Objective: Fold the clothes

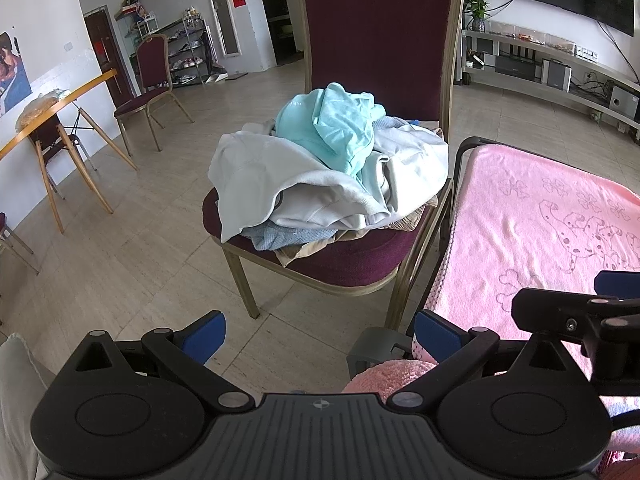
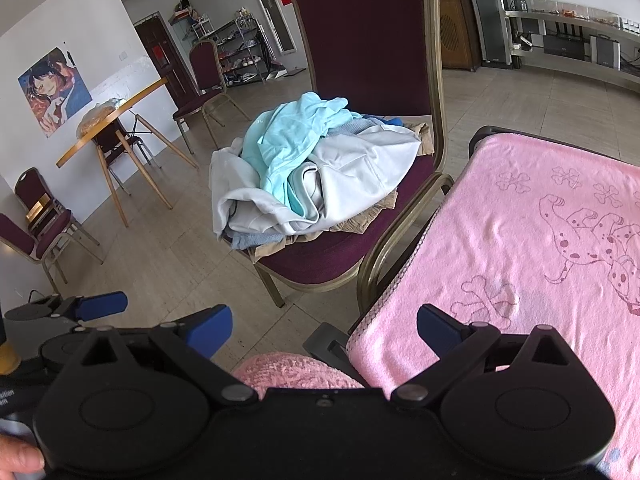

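On the seat of the near chair (image 1: 332,264) lies the pile (image 1: 320,168) of unfolded clothes, with the pink-covered table (image 1: 540,216) just beside the chair on its right. Both claws hang short of the chair, over the floor and the table's near edge, well apart from the pile. The left gripper (image 1: 320,338) has its blue fingers spread wide and holds nothing; the right gripper (image 2: 326,330) is likewise spread and empty.

The step in hand looks like fetching the first garment. The teal top (image 1: 332,128) sits uppermost, so it is the sensible pick: pinch a single layer at a free edge near the chair's front, lift straight up so the pale hoodie (image 1: 272,184) beneath does not drag off the seat, then carry it across to the pink cloth and spread it flat before any fold. Taking a hem or shoulder with each claw should save re-gripping later.

Count, as far as the heap allows: one teal top, one pale hoodie, one blue knit (image 1: 276,236) and one tan piece (image 1: 316,248) peeking out below; more may be hidden. Chairs: at least three in the left view, at least four in the right. Tables: two, the pink one and a wooden one (image 1: 60,104) beyond the chair's left.
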`<move>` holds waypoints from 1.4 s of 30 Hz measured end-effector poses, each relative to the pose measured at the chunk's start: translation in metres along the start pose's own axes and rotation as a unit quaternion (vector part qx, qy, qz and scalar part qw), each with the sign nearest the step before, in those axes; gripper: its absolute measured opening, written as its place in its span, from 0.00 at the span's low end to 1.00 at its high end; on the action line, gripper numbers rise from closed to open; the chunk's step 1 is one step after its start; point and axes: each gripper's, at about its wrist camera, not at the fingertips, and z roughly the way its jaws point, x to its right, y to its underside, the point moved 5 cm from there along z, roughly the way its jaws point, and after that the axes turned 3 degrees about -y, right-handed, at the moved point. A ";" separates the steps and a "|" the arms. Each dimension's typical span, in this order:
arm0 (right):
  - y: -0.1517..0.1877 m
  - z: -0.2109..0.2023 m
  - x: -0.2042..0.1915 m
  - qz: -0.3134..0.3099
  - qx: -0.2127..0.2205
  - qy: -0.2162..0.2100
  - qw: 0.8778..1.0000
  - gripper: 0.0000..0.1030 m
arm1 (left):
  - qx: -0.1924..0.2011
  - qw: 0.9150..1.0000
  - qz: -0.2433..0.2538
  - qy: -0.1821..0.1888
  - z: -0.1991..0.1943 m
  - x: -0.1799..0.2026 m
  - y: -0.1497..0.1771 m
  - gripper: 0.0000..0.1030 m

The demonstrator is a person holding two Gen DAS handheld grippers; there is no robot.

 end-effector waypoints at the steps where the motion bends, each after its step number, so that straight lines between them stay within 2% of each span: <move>1: 0.000 0.001 0.001 0.000 0.000 0.001 1.000 0.97 | -0.002 1.000 -0.003 0.000 0.002 -0.004 0.000 0.99; 4: -0.002 0.003 0.006 0.007 0.008 0.006 1.000 0.97 | -0.007 1.000 -0.025 -0.010 0.011 -0.022 0.000 0.99; 9: -0.022 0.015 0.013 0.010 0.034 0.003 0.999 0.96 | -0.008 0.997 -0.067 -0.037 0.030 -0.058 -0.011 0.93; 11: -0.035 0.022 0.010 0.003 0.050 -0.006 0.999 0.84 | -0.005 0.997 -0.074 -0.038 0.041 -0.066 -0.020 0.91; 12: -0.042 0.026 0.009 -0.001 0.058 -0.010 0.998 0.63 | -0.004 0.996 -0.075 -0.036 0.047 -0.069 -0.025 0.89; 13: -0.050 0.034 0.007 0.004 0.057 -0.018 0.998 0.53 | -0.002 0.996 -0.078 -0.034 0.052 -0.072 -0.030 0.84; 14: -0.058 0.042 0.005 0.008 0.056 -0.026 0.998 0.40 | 0.000 0.996 -0.082 -0.031 0.058 -0.074 -0.034 0.84; 15: -0.066 0.050 0.003 0.012 0.054 -0.037 0.998 0.33 | 0.001 0.996 -0.086 -0.028 0.064 -0.076 -0.039 0.84; 19: -0.100 0.088 -0.007 0.031 0.036 -0.074 0.996 0.37 | -0.011 0.994 -0.111 -0.018 0.091 -0.087 -0.052 0.84; 21: -0.110 0.113 -0.012 0.038 0.014 -0.074 0.996 0.43 | -0.018 0.993 -0.118 -0.012 0.103 -0.090 -0.057 0.85; 26: -0.126 0.175 -0.023 0.056 -0.043 -0.060 0.996 0.44 | -0.034 0.992 -0.122 -0.011 0.134 -0.096 -0.064 0.86; 29: -0.128 0.199 -0.026 0.075 -0.059 -0.065 0.993 0.42 | -0.035 0.992 -0.124 -0.005 0.147 -0.097 -0.067 0.86; 30: -0.131 0.204 -0.028 0.076 -0.055 -0.053 0.994 0.32 | -0.034 0.992 -0.123 -0.004 0.151 -0.097 -0.068 0.86; 31: -0.133 0.209 -0.031 0.077 -0.052 -0.041 0.995 0.03 | -0.034 0.992 -0.121 -0.005 0.155 -0.095 -0.069 0.86; 33: -0.146 0.207 -0.038 0.047 -0.020 -0.008 0.999 0.02 | -0.032 0.992 -0.118 -0.006 0.162 -0.094 -0.072 0.86; 35: -0.173 0.190 -0.041 0.035 0.050 0.013 0.998 0.02 | -0.031 0.992 -0.119 -0.009 0.167 -0.094 -0.076 0.86; 37: -0.208 0.160 -0.040 0.041 0.128 0.029 0.990 0.02 | -0.026 0.992 -0.123 -0.011 0.168 -0.095 -0.080 0.86; 38: -0.227 0.141 -0.037 0.048 0.172 0.039 0.983 0.02 | -0.021 0.992 -0.124 -0.012 0.167 -0.095 -0.083 0.86; 40: -0.259 0.089 -0.024 0.068 0.264 0.057 0.961 0.02 | -0.008 0.992 -0.122 -0.013 0.165 -0.093 -0.089 0.86; 42: -0.282 0.032 -0.006 0.095 0.346 0.077 0.930 0.02 | 0.003 0.993 -0.116 -0.013 0.163 -0.089 -0.095 0.86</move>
